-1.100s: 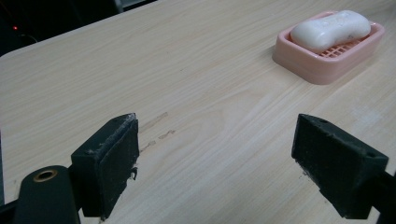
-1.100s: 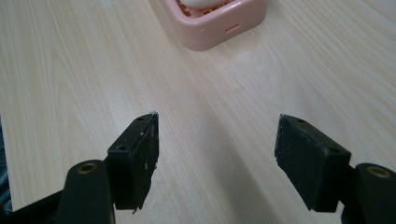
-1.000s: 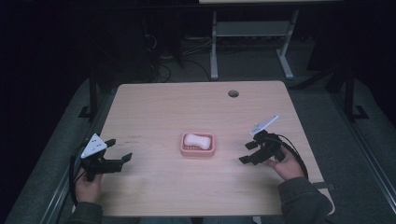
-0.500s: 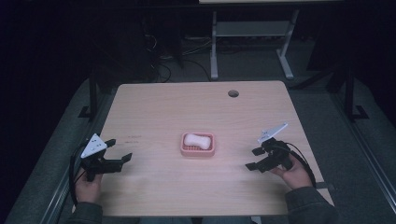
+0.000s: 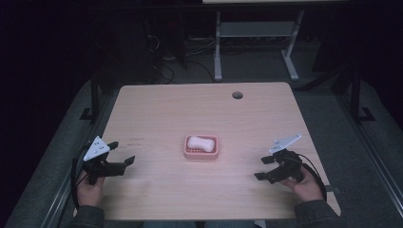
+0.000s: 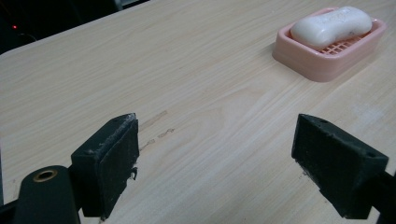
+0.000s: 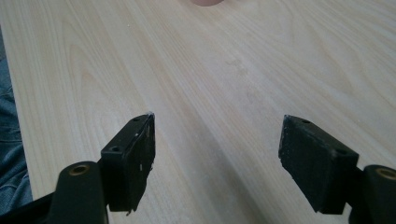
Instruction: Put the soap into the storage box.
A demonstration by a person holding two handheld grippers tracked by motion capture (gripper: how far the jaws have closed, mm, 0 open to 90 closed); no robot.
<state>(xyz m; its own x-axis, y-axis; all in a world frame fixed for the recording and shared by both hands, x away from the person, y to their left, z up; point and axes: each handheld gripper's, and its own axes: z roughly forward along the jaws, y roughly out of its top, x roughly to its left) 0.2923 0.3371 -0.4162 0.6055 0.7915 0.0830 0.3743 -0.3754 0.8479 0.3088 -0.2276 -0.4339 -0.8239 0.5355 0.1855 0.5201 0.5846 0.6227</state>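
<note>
A white bar of soap [image 5: 199,142] [image 6: 331,24] lies in a pink soap dish [image 5: 201,151] [image 6: 322,60] at the middle of the wooden table [image 5: 199,109]. My left gripper [image 5: 121,153] [image 6: 217,163] rests low over the table's left front, open, with nothing between its pads, and the dish lies ahead of it to the right. My right gripper [image 5: 263,167] [image 7: 217,158] hovers over the right front part of the table. Its jaws have just been opening and stand wide with only bare wood between them. A sliver of the pink dish [image 7: 208,2] shows far ahead of it.
A round cable hole [image 5: 237,95] sits near the table's far edge. Behind the table stand a white desk frame [image 5: 256,42] and loose cables on the dark floor. Both forearms come in over the front edge.
My right gripper has drawn back from the dish toward the table's right front and sunk a little, its jaws spreading. The left gripper and the soap have stayed put.
</note>
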